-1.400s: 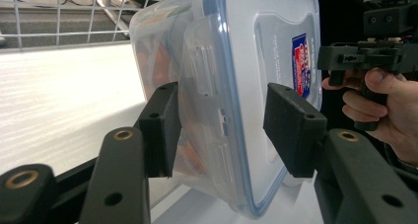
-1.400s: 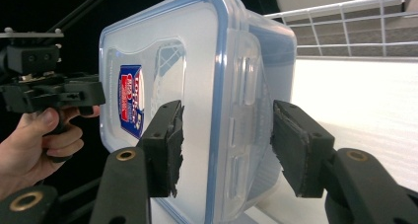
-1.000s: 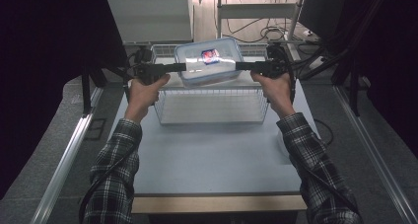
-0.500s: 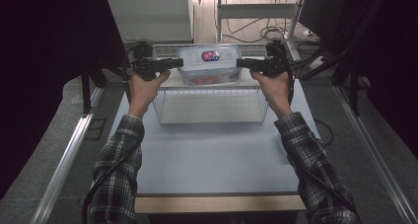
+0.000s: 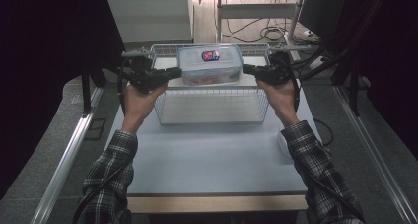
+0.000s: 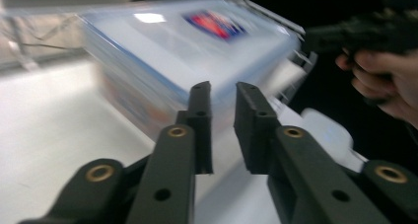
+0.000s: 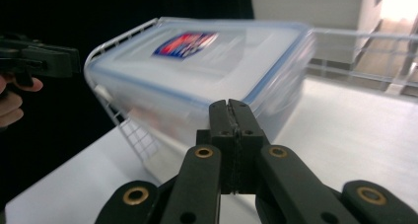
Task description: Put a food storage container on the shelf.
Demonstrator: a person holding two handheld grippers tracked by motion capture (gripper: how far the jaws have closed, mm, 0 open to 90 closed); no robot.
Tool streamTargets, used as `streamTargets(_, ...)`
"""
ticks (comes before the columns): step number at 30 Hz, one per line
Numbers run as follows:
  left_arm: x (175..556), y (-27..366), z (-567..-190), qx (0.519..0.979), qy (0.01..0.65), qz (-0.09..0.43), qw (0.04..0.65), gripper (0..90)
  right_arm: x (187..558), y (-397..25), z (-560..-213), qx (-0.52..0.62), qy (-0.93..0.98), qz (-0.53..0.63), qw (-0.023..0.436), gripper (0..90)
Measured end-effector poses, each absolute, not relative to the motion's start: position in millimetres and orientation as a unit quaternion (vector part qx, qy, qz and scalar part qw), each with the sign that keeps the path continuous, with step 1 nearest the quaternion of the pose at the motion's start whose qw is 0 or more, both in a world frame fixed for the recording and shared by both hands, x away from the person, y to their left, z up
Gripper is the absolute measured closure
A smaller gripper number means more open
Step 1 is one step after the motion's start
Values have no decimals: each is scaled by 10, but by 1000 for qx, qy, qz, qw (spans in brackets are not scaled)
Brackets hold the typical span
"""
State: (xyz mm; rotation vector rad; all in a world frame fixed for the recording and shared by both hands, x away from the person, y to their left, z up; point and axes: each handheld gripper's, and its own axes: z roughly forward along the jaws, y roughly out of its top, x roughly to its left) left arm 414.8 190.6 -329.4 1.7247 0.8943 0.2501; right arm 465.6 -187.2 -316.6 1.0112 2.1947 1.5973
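Room: dark on both sides of the grippers, with black drapes left and right. Ahead of them, past the table's far edge, a pale cabinet (image 5: pixel 150 17) stands beside a metal rack (image 5: pixel 256 12) with loose cables (image 5: pixel 266 34) on the floor under it. Grey floor runs along both sides, with a metal rail (image 5: pixel 64 160) outside the left forearm.

Table (image 5: pixel 212 160): pale grey top, bare between the person's plaid sleeves (image 5: pixel 111 179), light wooden front edge nearest the person.

Wire basket (image 5: pixel 212 105): white, rectangular, on the table's far half, sitting between the two grippers and slightly below them. Its near wall is just in front of both hands.

Plastic box (image 5: pixel 210 65): clear, with a blue-edged lid and a red and blue label, lying level over the basket's far part, straight between the two grippers. Reddish contents, blurred. Whether it rests on the basket floor or is held up cannot be told.

Left gripper (image 5: pixel 175 73): points inward at the box's left end. In the left gripper view the jaws stand a narrow gap apart, nothing between them, the box just beyond the tips.

Right gripper (image 5: pixel 246 70): points inward at the box's right end. In the right gripper view the jaws are pressed together with nothing in them, tips at or just short of the box's side; contact cannot be told.
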Motion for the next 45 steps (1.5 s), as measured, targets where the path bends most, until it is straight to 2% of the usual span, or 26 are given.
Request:
streamTargets(5,4168,1787,-3467,754,375,109,528,846,4592,-1758,-3291,327,773,530,120,894)
streamTargets(10,4278,1772,-3533,750,394,109,520,879,4624,-1678,-3344,325,781,519,120,894)
streamTargets(14,4342,1782,-3546,748,407,119,510,875,4661,-1626,-3364,327,784,512,128,893)
streamTargets(19,4334,1807,-3566,740,407,112,524,841,4695,-1604,-3398,333,782,512,126,893)
streamTargets(24,4183,1766,-3595,754,388,134,513,687,4583,-1613,-3419,320,789,509,130,853)
streamTargets(35,3855,1747,-3782,759,353,151,526,272,4287,-1775,-3534,300,800,503,131,640)
streamTargets(45,3545,1783,-4037,769,332,136,529,145,3938,-1916,-3640,283,803,510,121,442)
